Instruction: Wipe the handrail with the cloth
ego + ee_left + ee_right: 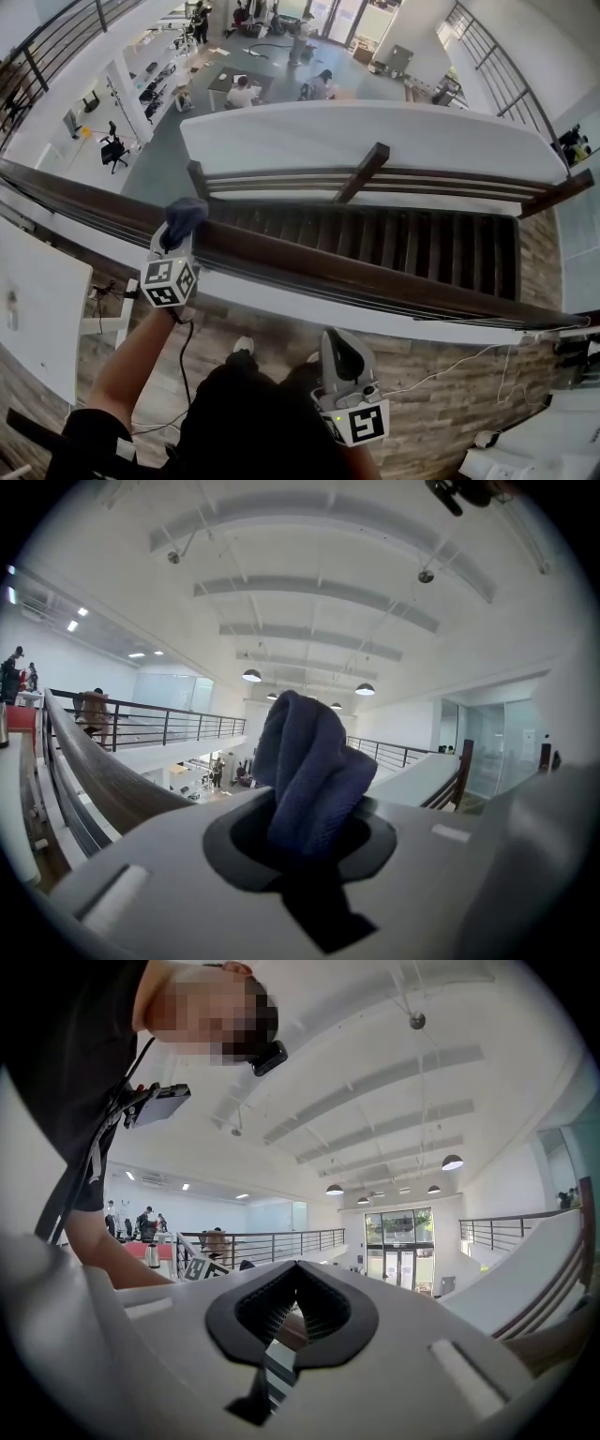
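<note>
The dark wooden handrail (394, 279) runs slantwise from the left edge to the right edge of the head view. My left gripper (176, 234) is at the rail's left part, shut on a bunched dark blue cloth (186, 216). The cloth lies over the rail's top; whether it touches cannot be told. In the left gripper view the cloth (309, 766) sticks up between the jaws, with the handrail (103, 782) at the left. My right gripper (339, 345) is held low near the person's body, short of the rail, jaws shut on nothing (292, 1321).
Beyond the rail a dark staircase (412, 239) drops to a lower floor where people sit at desks (242, 92). A second wooden rail with a post (366, 169) lines the stairs' far side. A white table (37, 309) stands at left, with cables (441, 370) on the floor.
</note>
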Demonstrator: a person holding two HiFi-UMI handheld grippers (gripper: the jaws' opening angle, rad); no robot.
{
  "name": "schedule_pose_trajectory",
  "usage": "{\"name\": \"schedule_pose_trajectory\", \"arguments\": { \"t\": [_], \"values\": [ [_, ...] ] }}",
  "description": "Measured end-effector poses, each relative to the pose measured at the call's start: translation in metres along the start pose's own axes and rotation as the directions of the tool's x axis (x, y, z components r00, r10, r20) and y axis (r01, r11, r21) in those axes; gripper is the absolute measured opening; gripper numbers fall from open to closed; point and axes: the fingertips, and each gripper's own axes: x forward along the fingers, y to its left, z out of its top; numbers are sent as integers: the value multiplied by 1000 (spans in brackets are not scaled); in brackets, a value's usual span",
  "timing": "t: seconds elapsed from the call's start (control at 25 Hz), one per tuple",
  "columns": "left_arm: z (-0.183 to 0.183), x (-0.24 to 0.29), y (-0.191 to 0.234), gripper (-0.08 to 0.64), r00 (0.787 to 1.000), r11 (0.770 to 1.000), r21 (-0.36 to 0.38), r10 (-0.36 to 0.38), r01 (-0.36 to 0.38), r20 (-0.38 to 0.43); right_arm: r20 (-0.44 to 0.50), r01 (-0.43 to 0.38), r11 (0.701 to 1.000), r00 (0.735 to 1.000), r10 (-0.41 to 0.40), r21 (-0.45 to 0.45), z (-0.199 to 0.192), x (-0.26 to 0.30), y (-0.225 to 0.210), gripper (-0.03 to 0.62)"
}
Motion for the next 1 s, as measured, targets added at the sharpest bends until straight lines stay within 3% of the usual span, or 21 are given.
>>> {"name": "schedule_pose_trajectory", "arguments": {
  "t": [0.4,0.68,1.0],
  "values": [
    [-7,5,0,77,999,1000,-2,25,-25,-27,7,-4,1000,1000,4,-28,9,-24,-45,2],
    [-12,0,-7,77,999,999,-16,36,-37,-32,65,131,991,989,-130,-20,13,-46,-73,2],
    [-14,-1,-45,77,1000,1000,26,1,0,-30,80,157,988,984,-157,6,14,-55,-91,2]
  ]
}}
